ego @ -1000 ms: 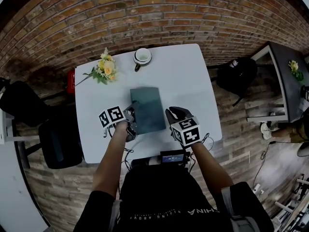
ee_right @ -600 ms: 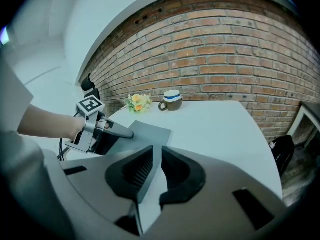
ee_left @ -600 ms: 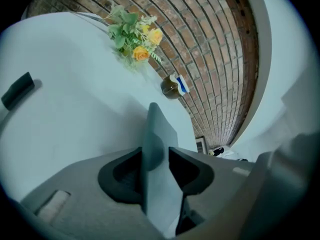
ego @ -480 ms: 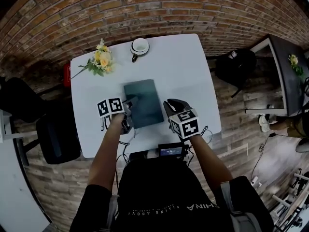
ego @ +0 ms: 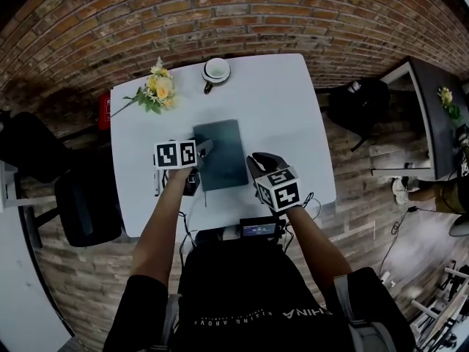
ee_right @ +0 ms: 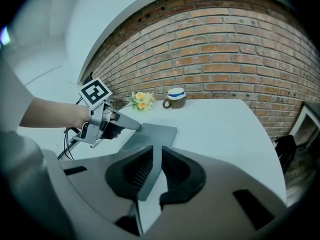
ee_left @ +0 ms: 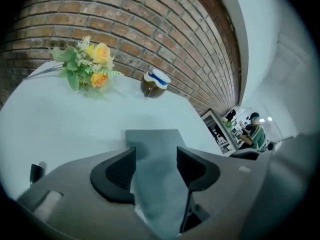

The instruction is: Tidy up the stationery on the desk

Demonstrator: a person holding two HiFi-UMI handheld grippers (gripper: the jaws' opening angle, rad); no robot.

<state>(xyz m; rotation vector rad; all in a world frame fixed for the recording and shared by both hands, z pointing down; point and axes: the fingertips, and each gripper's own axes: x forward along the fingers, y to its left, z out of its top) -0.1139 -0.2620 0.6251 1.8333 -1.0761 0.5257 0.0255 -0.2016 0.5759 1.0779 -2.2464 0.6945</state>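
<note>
Dim bluish light; fisheye-warped edges

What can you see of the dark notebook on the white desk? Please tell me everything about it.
The notebook is a thin rectangle with a plain, matte, dark grey-green cover, and it appears closed. It lies near the middle of the white desk, its long side pointing away from the person. The right gripper is shut on its near right edge. The left gripper, whose jaws have just been opening, straddles its left edge without pressing it.
</note>
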